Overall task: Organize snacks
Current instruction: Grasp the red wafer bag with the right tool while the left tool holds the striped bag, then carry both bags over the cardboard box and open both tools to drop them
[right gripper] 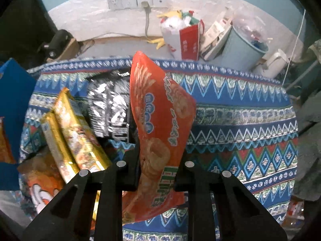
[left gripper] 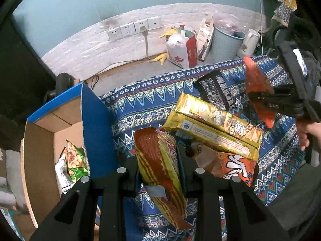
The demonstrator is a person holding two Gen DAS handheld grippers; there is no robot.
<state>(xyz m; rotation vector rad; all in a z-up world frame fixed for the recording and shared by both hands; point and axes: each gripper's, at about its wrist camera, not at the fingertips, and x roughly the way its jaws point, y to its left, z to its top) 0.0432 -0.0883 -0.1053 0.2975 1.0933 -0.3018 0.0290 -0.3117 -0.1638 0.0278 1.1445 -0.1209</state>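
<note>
My left gripper (left gripper: 158,160) is shut on a red-and-yellow striped snack bag (left gripper: 160,172), held above the patterned cloth beside an open cardboard box (left gripper: 40,150) with blue flaps; a green snack bag (left gripper: 74,160) lies inside the box. My right gripper (right gripper: 158,158) is shut on an orange-red snack bag (right gripper: 160,120), held upright above the cloth; it also shows in the left wrist view (left gripper: 258,92). On the cloth lie two gold packs (left gripper: 212,128), a black pack (left gripper: 216,90) and an orange bag (left gripper: 234,168).
The patterned blue cloth (right gripper: 240,120) covers the work surface. Behind it on the floor stand a red-and-white bag of trash (left gripper: 180,46), a light blue bin (left gripper: 226,42), a white kettle (left gripper: 248,42) and banana peels. Wall sockets (left gripper: 132,29) sit on the white brick strip.
</note>
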